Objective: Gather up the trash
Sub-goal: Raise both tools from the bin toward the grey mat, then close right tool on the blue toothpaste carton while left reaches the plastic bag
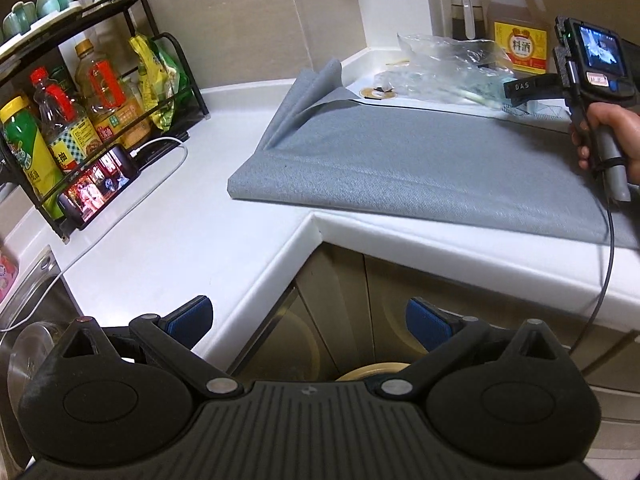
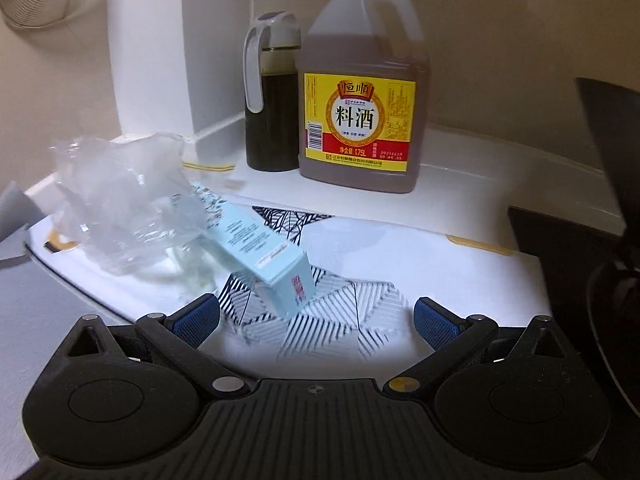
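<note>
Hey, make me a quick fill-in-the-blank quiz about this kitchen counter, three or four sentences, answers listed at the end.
1. The right gripper is ____, with a light blue box lying ahead between its fingers.
2. The crumpled clear plastic bag partly covers the far end of the ____ box.
3. The cap of the big cooking wine jug is ____.
4. The phone leaning against the black condiment rack has its screen ____.

Missing words: open; light blue; yellow; on

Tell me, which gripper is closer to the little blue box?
Right. The right gripper is open just in front of the light blue box. The left gripper hangs far back by the counter edge.
</note>
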A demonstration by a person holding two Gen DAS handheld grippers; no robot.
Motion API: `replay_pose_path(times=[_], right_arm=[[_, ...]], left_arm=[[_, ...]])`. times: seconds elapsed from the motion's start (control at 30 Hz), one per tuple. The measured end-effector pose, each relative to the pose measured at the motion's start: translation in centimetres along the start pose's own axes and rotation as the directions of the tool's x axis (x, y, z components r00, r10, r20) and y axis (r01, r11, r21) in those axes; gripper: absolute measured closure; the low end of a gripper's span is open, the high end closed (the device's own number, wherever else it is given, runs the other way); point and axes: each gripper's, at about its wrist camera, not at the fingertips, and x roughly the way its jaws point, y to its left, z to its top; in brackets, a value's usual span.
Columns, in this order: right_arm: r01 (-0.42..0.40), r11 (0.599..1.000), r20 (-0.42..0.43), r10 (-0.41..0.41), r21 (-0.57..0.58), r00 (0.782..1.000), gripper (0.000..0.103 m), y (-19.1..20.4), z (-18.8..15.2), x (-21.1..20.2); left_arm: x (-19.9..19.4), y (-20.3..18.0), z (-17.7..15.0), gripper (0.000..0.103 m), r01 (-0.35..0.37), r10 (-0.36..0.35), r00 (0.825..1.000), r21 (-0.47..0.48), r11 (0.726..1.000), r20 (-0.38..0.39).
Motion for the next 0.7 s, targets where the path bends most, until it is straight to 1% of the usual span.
replay_pose_path(times=[0.07, 0.13, 0.17, 0.2, 0.23, 0.27, 0.3, 0.37, 0.43, 0.53, 0.63, 0.7], right_arm=[[-0.016, 1.0, 0.012, 0.016, -0.007, 1.0, 0.0, 0.2, 0.2, 0.8], [-0.047, 0.999, 0.044, 0.047, 0.002, 0.998, 0.005, 0.2, 0.3, 1.1], [-0.077, 0.997, 0.053, 0.076, 0.013, 0.996, 0.011, 0.1, 0.3, 1.1], [-0.107, 0.994, 0.057, 0.106, 0.024, 0.993, 0.021, 0.1, 0.3, 1.1], [-0.132, 0.991, 0.057, 0.13, 0.028, 0.99, 0.025, 0.1, 0.2, 1.2], [-0.145, 0.989, 0.055, 0.143, 0.026, 0.988, 0.033, 0.2, 0.1, 1.2], [-0.149, 0.989, 0.051, 0.148, 0.022, 0.988, 0.044, 0.3, 0.1, 1.2], [-0.163, 0.986, 0.048, 0.162, 0.026, 0.986, 0.057, 0.2, -0.2, 0.9], [-0.179, 0.983, 0.042, 0.178, 0.048, 0.983, 0.06, -0.2, -0.4, 0.6], [-0.172, 0.982, 0.021, 0.171, 0.077, 0.985, 0.06, -0.7, -0.8, 0.0], [-0.155, 0.981, 0.019, 0.153, 0.115, 0.988, 0.061, -1.5, -1.9, -1.3], [-0.148, 0.98, 0.033, 0.145, 0.135, 0.989, 0.061, -1.9, -2.4, -2.2]], left_arm=[[0.3, -0.1, 0.5, 0.0, -0.004, 0.004, 1.0, 0.001, 1.0, -0.002], [0.6, -0.3, 1.2, 0.0, -0.011, 0.011, 1.0, 0.002, 1.0, 0.001], [0.7, -0.5, 1.6, 0.0, -0.014, 0.014, 1.0, 0.003, 1.0, 0.007], [0.7, -0.7, 2.0, 0.0, -0.016, 0.016, 1.0, 0.004, 1.0, 0.017], [0.8, -0.9, 2.6, 0.0, -0.015, 0.015, 0.999, 0.004, 1.0, 0.029], [0.9, -1.1, 3.2, 0.0, -0.012, 0.012, 0.999, 0.003, 1.0, 0.044], [1.0, -1.4, 4.0, 0.0, -0.009, 0.009, 0.998, -0.003, 1.0, 0.062], [1.1, -2.2, 5.7, 0.0, -0.006, 0.007, 0.995, -0.019, 1.0, 0.1], [1.3, -3.2, 8.0, 0.0, 0.004, 0.001, 0.989, -0.037, 0.999, 0.146], [2.1, -4.8, 11.6, 0.0, 0.025, -0.002, 0.972, -0.099, 0.995, 0.235], [4.1, -6.7, 15.4, 0.0, 0.09, -0.026, 0.949, -0.192, 0.977, 0.315], [5.9, -8.0, 18.1, 0.0, 0.149, -0.067, 0.939, -0.223, 0.963, 0.338]])
